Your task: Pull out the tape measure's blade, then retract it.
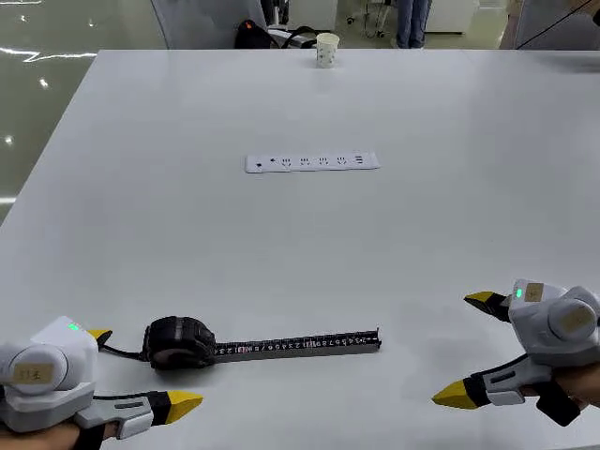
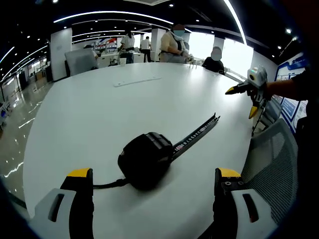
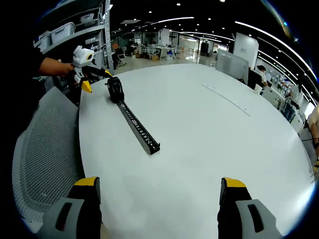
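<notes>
Black tape measure (image 1: 180, 342) lies on white table (image 1: 281, 244), blade (image 1: 298, 345) extended rightward. Left gripper (image 1: 145, 367) jaws apart, just behind it, not gripping. Right gripper (image 1: 463, 348) jaws apart, empty, beyond blade tip.

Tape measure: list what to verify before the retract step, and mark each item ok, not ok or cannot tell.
1. Blade pulled out: ok, it lies extended flat on the table.
2. Left gripper ready at the case: ok, it is open with the case just ahead between its jaws, not gripped.
3. Right gripper off the blade: ok, it is open and apart from the blade's tip.
4. Return path free: ok, the power strip and paper cup sit far across the table.
5. Blade lock released: cannot tell.
</notes>
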The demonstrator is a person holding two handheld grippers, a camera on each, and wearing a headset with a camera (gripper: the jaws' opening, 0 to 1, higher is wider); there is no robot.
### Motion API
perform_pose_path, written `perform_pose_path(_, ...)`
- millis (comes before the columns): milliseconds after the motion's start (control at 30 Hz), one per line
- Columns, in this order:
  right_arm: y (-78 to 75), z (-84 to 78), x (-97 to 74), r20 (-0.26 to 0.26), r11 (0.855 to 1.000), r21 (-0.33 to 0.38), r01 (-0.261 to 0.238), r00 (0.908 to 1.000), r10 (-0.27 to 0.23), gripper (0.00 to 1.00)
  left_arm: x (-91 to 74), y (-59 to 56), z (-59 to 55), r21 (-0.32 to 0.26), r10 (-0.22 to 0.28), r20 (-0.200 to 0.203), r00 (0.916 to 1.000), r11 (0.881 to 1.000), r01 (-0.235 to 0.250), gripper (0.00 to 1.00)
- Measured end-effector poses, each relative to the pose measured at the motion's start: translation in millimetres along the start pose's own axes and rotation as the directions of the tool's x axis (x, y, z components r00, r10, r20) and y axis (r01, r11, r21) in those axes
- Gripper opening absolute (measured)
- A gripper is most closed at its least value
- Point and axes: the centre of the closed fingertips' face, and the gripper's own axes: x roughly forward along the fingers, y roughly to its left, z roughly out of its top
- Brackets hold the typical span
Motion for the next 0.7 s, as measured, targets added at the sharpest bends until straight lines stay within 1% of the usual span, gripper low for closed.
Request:
perform_pose_path(33,-0.7,2.2,1.0,-0.003,1.0,-0.01,-0.004,1.0,0.004,0.99,1.7,3.5,1.2,-0.004,0.004,0.002,1.0,1.0,-0.004,0.99)
perform_pose_path(167,-2.2,7.0,3.7,-0.018,0.999,-0.036,-0.021,0.9996,0.02,0.99,4.2,7.4,6.8,-0.012,0.022,0.017,0.9996,1.0,-0.022,0.99)
perform_pose_path(267,-6.1,11.5,6.5,-0.024,0.998,-0.05,-0.028,0.9994,0.027,0.99,6.2,6.9,10.5,-0.023,0.027,0.025,0.9993,0.999,-0.026,0.99)
perform_pose_path(367,-7.2,15.4,11.4,-0.038,0.994,-0.092,-0.05,0.9982,0.047,0.99,10.6,4.0,12.2,-0.02,0.042,0.019,0.999,0.999,-0.041,0.99)
perform_pose_path(433,-6.2,17.4,14.0,-0.048,0.993,-0.103,-0.065,0.997,0.061,0.99,13.6,3.4,12.9,-0.018,0.047,0.015,0.9988,0.999,-0.046,0.99)
perform_pose_path(467,-5.2,18.6,16.1,-0.061,0.991,-0.109,-0.076,0.9957,0.069,0.99,15.7,2.2,13.4,-0.014,0.049,0.016,0.9987,0.999,-0.048,0.99)
perform_pose_path(533,-4.2,21.7,19.8,-0.071,0.988,-0.129,-0.089,0.9942,0.08,0.99,19.3,-0.9,15.0,-0.008,0.046,0.024,0.9987,0.999,-0.046,0.99)
perform_pose_path(633,-2.9,23.9,26.0,-0.088,0.984,-0.139,-0.109,0.9913,0.097,0.99,24.0,-5.7,15.0,0.01,0.043,0.02,0.9989,0.999,-0.043,0.99)
perform_pose_path(700,-1.9,24.8,30.4,-0.102,0.98,-0.156,-0.121,0.9891,0.106,0.99,25.6,-9.7,16.2,0.011,0.039,0.021,0.999,0.999,-0.039,0.99)
